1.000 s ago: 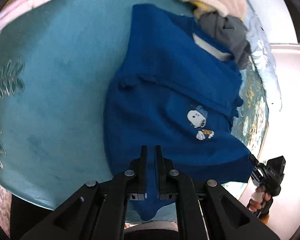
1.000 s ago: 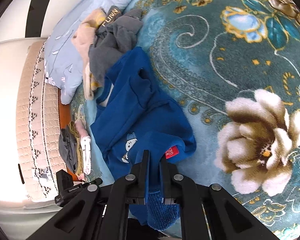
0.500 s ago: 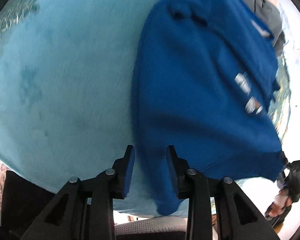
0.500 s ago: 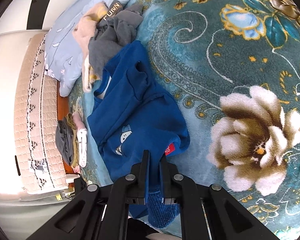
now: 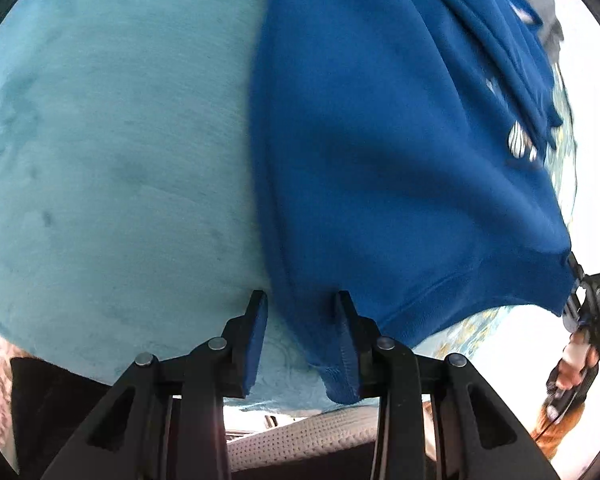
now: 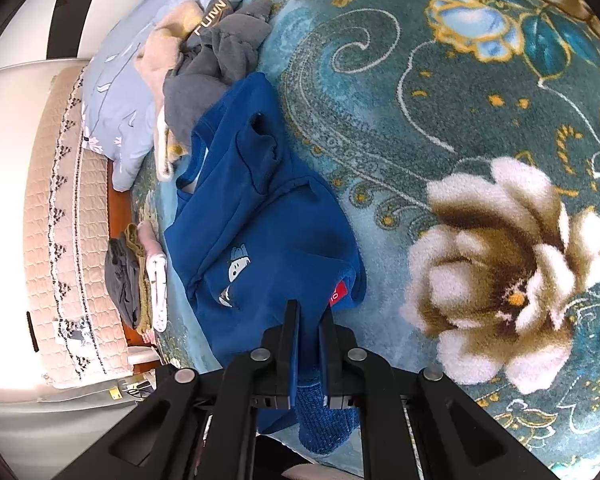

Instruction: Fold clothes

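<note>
Spread across a teal floral blanket [image 6: 440, 120], a blue sweatshirt [image 6: 268, 248] is seen lying mostly flat, with a small white cartoon print [image 6: 238, 266] on its front and a red label [image 6: 339, 293] near the hem. The right gripper [image 6: 309, 316] is closed narrowly on the ribbed hem of the sweatshirt, and a fold of blue knit is pinched between its two fingers and hangs out below them. In the left wrist view the left gripper [image 5: 300, 308] is held with its jaws parted wide; the lower corner of the sweatshirt [image 5: 400, 160] drapes against the inner face of one finger, but no grip is made on it. The opposite hem corner is seen at the far edge of that view, where the other gripper [image 5: 592, 312] and a hand [image 5: 574, 364] on its handle appear; that area is blurred, so the exact hold cannot be judged from there. Beyond the sweatshirt's collar, a grey garment [image 6: 212, 76] and a pale pink garment [image 6: 162, 48] are heaped together beside a light blue pillow [image 6: 116, 112]. A small stack of folded clothes [image 6: 140, 276] is placed near the blanket's edge, beside a quilted beige headboard [image 6: 56, 208].
</note>
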`<state>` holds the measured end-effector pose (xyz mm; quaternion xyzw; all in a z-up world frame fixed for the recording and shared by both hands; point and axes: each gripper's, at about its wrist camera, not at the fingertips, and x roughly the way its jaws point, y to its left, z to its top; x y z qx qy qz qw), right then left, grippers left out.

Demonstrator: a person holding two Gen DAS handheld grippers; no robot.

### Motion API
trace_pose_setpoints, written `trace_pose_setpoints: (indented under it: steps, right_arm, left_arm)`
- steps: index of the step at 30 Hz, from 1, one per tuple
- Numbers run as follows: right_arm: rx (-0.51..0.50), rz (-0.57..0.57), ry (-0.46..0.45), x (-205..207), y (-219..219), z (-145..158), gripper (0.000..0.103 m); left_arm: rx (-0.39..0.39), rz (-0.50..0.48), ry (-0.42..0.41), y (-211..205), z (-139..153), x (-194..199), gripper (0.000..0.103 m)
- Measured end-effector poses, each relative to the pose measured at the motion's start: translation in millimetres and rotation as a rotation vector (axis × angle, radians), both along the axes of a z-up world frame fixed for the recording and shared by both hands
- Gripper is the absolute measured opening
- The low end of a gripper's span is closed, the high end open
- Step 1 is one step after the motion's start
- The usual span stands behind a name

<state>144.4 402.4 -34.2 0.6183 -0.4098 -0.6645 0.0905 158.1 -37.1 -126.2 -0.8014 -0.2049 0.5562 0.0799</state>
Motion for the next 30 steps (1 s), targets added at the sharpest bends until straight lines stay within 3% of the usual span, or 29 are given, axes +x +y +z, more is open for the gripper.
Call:
trace_pose_setpoints:
  steps: [4,9,16,24,30]
  right_arm:
    - [0.000,0.000,-0.002,3,0,-1,0.009]
    - [0.010,0.051,0.009,10,-2,8,0.009]
    - [-0.032,0.081,-0.049,35,-8,-1,0.008]
    - [-0.069,0.088,-0.003,40,-10,22,0.008]
    - [-0.113,0.070,0.006,4,-12,30,0.008]
  left_arm:
    - [0.005,0.003,0.012,4,2,-1,0.007]
    - [0.011,-0.008,0.122,1,39,-8,0.006]
    - [-0.007,0.056,0.293,-60,121,-26,0.006]
    - [0.002,-0.027,0.333,-74,147,-38,0.006]
    - [0.040,-0.019,0.328,-80,160,-64,0.006]
